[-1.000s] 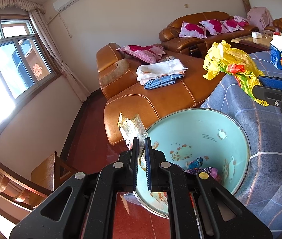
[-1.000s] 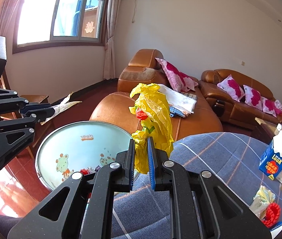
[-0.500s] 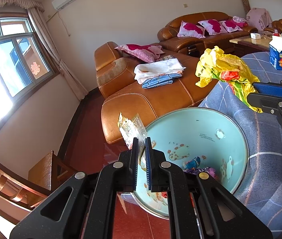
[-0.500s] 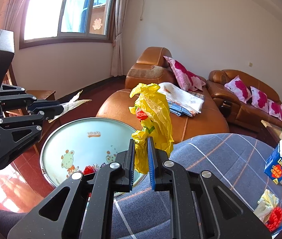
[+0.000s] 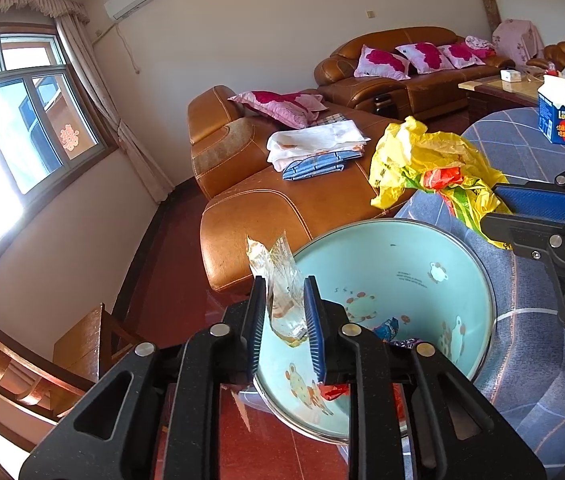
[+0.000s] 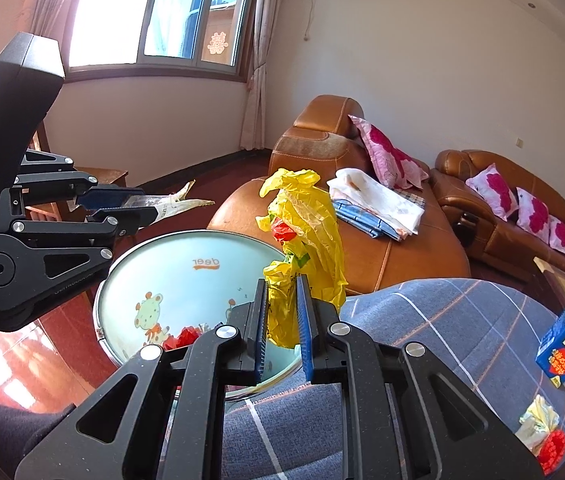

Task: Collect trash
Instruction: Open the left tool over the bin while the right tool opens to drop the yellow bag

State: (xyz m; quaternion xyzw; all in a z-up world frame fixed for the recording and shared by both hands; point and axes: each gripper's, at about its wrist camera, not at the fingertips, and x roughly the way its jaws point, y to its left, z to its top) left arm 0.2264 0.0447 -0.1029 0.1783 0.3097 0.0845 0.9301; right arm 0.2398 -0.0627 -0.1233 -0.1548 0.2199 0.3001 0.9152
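Left gripper [image 5: 284, 312], jaws just opening, clear wrapper [image 5: 278, 280] loose between them above the near rim of the bin [image 5: 478, 280]. Right gripper [image 6: 282, 320] pinches the yellow bag [image 6: 306, 216]. Best to let the wrapper drop clear, then carry the bag over the bin's mouth.

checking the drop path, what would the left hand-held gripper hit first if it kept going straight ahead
Probably the inner wall of the pale blue bin, past the clear wrapper between its opening jaws; depth is unclear.

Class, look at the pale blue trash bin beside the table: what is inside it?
Inside the bin, a few crumpled wrappers lie at the bottom: red and a blue-purple one. The tool bodies in the foreground cover the rest of the bottom, so anything more there cannot be seen.
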